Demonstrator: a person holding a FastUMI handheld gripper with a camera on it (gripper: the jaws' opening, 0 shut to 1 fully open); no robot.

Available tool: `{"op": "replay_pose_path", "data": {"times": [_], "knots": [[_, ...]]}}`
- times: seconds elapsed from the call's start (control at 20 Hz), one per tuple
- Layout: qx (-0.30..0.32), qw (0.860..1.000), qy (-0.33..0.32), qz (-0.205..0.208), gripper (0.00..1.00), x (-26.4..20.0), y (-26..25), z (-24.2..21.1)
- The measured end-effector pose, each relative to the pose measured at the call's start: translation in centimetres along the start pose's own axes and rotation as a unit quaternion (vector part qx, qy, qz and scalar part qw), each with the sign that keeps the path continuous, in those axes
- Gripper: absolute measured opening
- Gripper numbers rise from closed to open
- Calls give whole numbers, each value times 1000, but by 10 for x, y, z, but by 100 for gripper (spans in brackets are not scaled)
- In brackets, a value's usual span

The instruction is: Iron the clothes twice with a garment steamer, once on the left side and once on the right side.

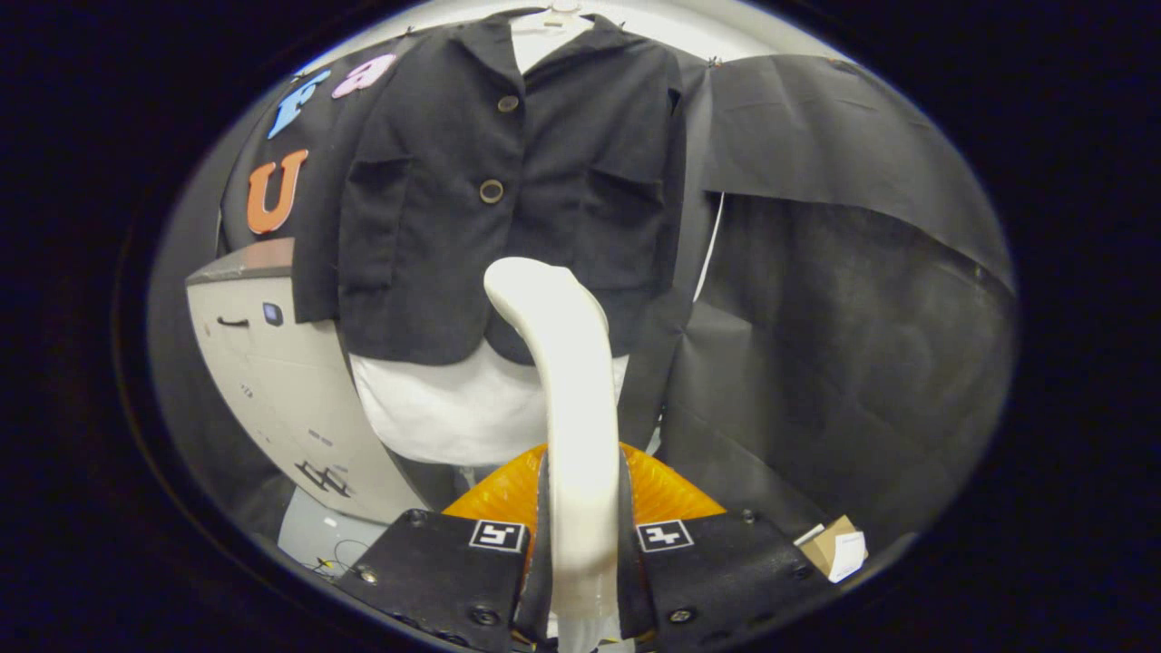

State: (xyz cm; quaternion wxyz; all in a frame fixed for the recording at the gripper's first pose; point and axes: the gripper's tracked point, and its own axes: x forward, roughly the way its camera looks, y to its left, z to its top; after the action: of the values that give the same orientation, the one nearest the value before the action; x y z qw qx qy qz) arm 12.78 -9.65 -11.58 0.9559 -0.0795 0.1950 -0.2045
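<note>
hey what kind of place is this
Probably a staged recording booth: black cloth wall, a dark jacket hung on display, and a hand-held gripper shut on a white garment steamer.

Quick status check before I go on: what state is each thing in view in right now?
Gripper: shut on the steamer handle.
Garment steamer: held upright between the fingers, head curving toward the jacket.
Dark jacket: hanging on a hanger, buttoned.
White garment: hanging under the jacket, hem showing below.
Grey cabinet: drawer closed.
</note>
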Motion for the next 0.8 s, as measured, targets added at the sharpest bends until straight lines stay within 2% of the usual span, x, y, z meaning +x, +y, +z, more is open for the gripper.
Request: {"op": "replay_pose_path", "data": {"times": [0.35,0.5,0.8], "knots": [[4,999,-47,8,32,-69,-2,38],[-3,998,-56,4,32,-95,-2,40],[-4,996,-87,29,32,-146,-5,55]]}}
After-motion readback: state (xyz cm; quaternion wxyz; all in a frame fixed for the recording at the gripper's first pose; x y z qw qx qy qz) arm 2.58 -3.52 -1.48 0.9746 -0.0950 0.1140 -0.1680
